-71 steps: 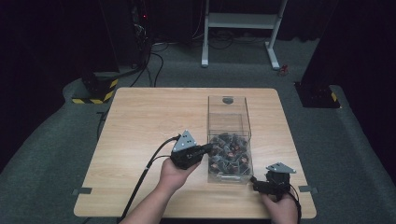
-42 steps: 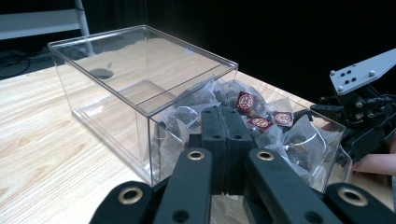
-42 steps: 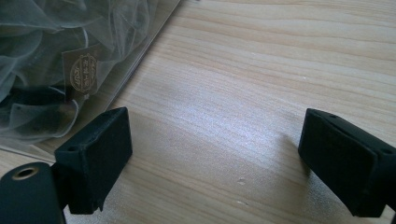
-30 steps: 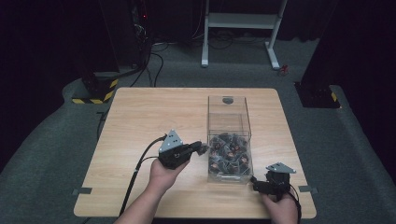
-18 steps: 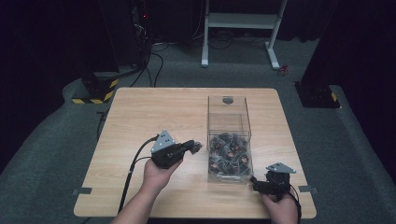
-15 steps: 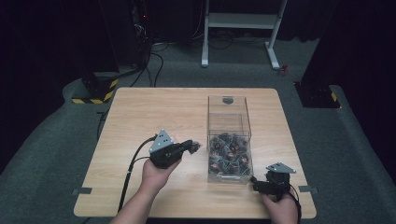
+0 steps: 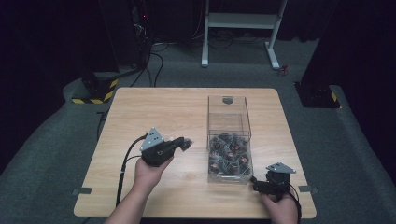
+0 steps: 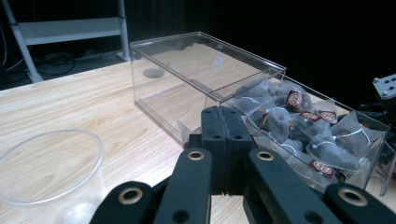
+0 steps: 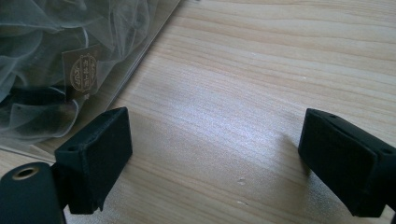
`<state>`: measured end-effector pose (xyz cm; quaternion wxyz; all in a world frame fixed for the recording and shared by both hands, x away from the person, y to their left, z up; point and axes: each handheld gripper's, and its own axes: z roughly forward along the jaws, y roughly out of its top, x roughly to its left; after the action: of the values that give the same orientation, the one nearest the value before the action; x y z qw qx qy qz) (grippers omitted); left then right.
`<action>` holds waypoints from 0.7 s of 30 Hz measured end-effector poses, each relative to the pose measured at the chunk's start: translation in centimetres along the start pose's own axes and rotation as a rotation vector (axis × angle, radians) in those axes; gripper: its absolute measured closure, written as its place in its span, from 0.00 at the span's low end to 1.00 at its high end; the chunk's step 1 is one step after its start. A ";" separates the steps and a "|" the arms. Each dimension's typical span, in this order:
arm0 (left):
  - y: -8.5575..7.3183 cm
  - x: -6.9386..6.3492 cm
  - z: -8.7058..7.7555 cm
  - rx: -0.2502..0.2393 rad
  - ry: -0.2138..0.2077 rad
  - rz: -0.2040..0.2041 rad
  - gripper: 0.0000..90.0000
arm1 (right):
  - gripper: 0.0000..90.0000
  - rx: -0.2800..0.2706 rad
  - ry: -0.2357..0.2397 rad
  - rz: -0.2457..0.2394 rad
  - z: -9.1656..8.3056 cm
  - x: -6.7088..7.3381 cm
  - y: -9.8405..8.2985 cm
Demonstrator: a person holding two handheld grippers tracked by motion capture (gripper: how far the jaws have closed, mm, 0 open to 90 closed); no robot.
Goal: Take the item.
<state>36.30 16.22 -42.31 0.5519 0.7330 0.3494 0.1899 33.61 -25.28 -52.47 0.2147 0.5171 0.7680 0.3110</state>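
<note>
Overhead, we see a wooden table [image 7: 154, 112] with a clear plastic box [image 7: 228, 137] standing right of its middle; the box's near end holds a heap of tea bags [image 7: 229, 154], and its far end is bare. Our left gripper [image 7: 186, 143] hangs over the table just left of the box, pointing toward it, held in the left hand [image 7: 148, 171]. Our right gripper [image 7: 254, 181] rests low at the near right corner of the box, in the right hand [image 7: 279, 207] at the table's front edge.

Along the left gripper [image 8: 223, 154], we find its jaws pressed flat together; whether anything thin is pinched between them we cannot tell. Past them stands the box [image 8: 187, 79], with the tea bags [image 8: 303, 126] piled at its right end, brown labels showing. A clear plastic cup [image 8: 46, 170] sits on the table at lower left.

Along the right gripper [image 9: 215, 154], we see the jaws spread wide apart over bare wood, gripping nothing. The box wall [image 9: 140, 37] with tea bags [image 9: 51, 60] behind it lies at upper left, just beside the left jaw.
</note>
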 end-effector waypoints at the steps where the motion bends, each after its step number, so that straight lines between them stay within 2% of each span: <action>1: 0.0 0.1 0.0 0.000 0.002 0.000 1.00 | 0.11 0.000 0.000 0.000 0.0 0.0 0.0; 21: 0.1 2.3 -1.2 -0.016 0.076 -0.022 1.00 | 0.11 0.000 0.000 0.000 0.0 0.0 0.0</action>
<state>37.06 18.70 -42.10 0.5461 0.7171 0.3764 0.2141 33.61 -25.28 -52.47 0.2147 0.5171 0.7680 0.3111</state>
